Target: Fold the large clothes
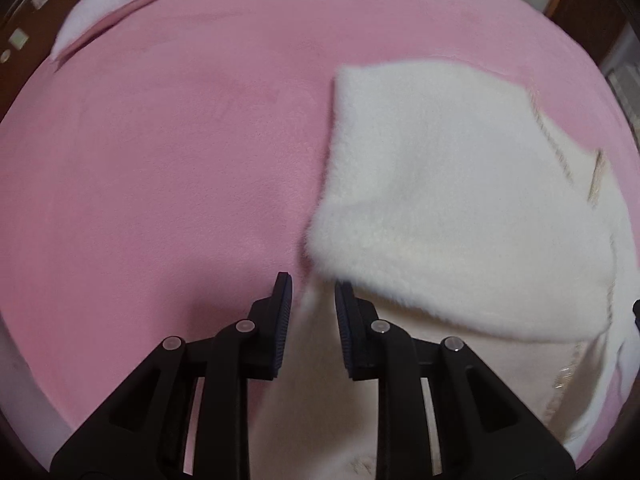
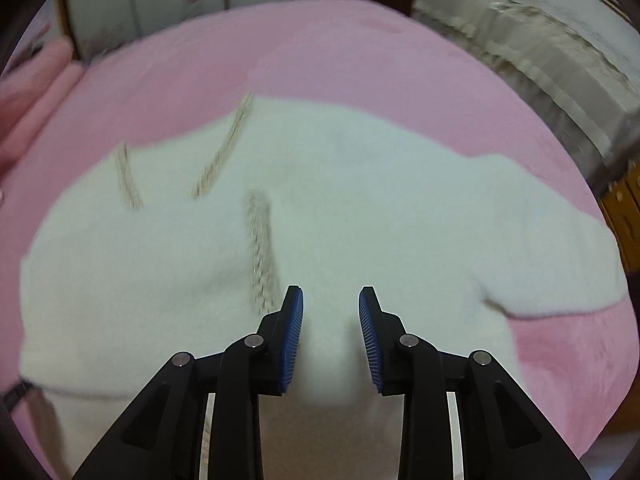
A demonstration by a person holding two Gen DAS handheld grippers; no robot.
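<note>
We see the fluffy white fleece garment with beige braided trim (image 2: 360, 208) spread on the pink plush bed cover (image 1: 160, 160), one flap folded over itself. It lies ahead of and under our right gripper (image 2: 331, 300), whose blue-padded fingers are parted and grasp nothing. Our left gripper (image 1: 313, 286) hangs over the garment's edge, fingers likewise released. Beyond the left fingers lies a pale pink pillow (image 1: 116, 0).
</note>
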